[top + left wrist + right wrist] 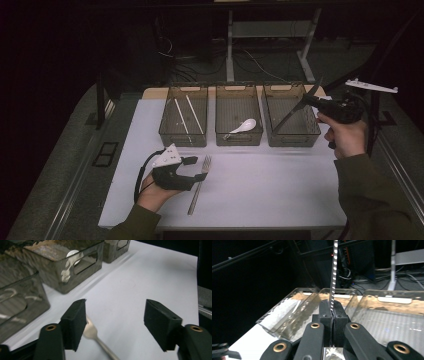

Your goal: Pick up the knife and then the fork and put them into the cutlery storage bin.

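Observation:
A metal fork (pixel 200 182) lies on the white table (pixel 270 185) at the front left, tines pointing away from me. My left gripper (pixel 196 168) rests low over its tine end with the jaws open. In the left gripper view the fork (pixel 92 333) lies beside the left pad, which does not press on it, and the left gripper (pixel 115 322) has bare table between its pads. My right gripper (pixel 309 100) is raised over the right bin (pixel 294 140), shut on a thin serrated knife (pixel 290 116). The knife (pixel 333 272) rises from the pressed pads of the right gripper (pixel 333 310).
Three clear bins stand in a row at the back of the table. The left bin (pixel 182 137) holds chopsticks (pixel 192 112); the middle bin (pixel 239 139) holds a white spoon (pixel 245 125). Dark floor, cables and a desk frame lie beyond.

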The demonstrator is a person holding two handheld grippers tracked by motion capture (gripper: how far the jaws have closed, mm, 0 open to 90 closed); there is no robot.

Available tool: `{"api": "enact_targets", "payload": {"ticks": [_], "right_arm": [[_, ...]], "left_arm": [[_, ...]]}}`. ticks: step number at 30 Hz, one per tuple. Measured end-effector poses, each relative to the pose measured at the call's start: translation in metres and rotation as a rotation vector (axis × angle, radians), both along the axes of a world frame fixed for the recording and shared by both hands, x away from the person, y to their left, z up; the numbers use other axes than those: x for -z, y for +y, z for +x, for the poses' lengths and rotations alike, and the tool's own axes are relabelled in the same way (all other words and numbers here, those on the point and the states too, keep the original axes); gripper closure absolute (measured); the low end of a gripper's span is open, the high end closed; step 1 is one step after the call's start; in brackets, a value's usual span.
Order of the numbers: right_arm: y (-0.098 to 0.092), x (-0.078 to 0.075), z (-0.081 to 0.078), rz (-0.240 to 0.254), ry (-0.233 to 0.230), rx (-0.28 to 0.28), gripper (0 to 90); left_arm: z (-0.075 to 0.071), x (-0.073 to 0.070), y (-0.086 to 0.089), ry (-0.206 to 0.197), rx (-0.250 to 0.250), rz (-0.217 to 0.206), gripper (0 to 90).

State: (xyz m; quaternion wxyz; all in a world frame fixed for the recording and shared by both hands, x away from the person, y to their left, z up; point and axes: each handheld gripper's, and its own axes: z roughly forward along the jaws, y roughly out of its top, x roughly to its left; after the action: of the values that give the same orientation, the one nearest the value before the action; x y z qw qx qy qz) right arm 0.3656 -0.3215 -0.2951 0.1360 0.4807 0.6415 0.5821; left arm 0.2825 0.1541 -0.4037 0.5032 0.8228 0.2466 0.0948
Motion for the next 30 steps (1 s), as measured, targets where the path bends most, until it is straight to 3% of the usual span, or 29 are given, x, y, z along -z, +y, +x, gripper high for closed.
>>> {"api": "enact_targets", "payload": {"ticks": [7, 10, 24, 28, 30], "right_arm": [[-0.01, -0.005, 0.016, -0.011, -0.005, 0.052, 88.3], [-0.011, -0.004, 0.025, -0.022, 0.013, 0.059, 88.3], [-0.001, 0.036, 0.056, -0.088, 0.176, 0.061, 88.3], [-0.001, 0.046, 0.062, -0.103, 0.192, 0.069, 88.2], [-0.002, 0.048, 0.064, -0.087, 0.19, 0.074, 88.2]], "left_arm": [[-0.004, 0.007, 0.016, 0.01, -0.021, 0.0, 25.8], [-0.004, 0.007, 0.019, 0.007, -0.033, -0.005, 24.4], [-0.003, 0.012, 0.017, 0.017, -0.025, 0.006, 19.4], [-0.003, 0.012, 0.016, 0.017, -0.02, 0.006, 19.4], [-0.003, 0.012, 0.016, 0.017, -0.019, 0.008, 19.3]]}}
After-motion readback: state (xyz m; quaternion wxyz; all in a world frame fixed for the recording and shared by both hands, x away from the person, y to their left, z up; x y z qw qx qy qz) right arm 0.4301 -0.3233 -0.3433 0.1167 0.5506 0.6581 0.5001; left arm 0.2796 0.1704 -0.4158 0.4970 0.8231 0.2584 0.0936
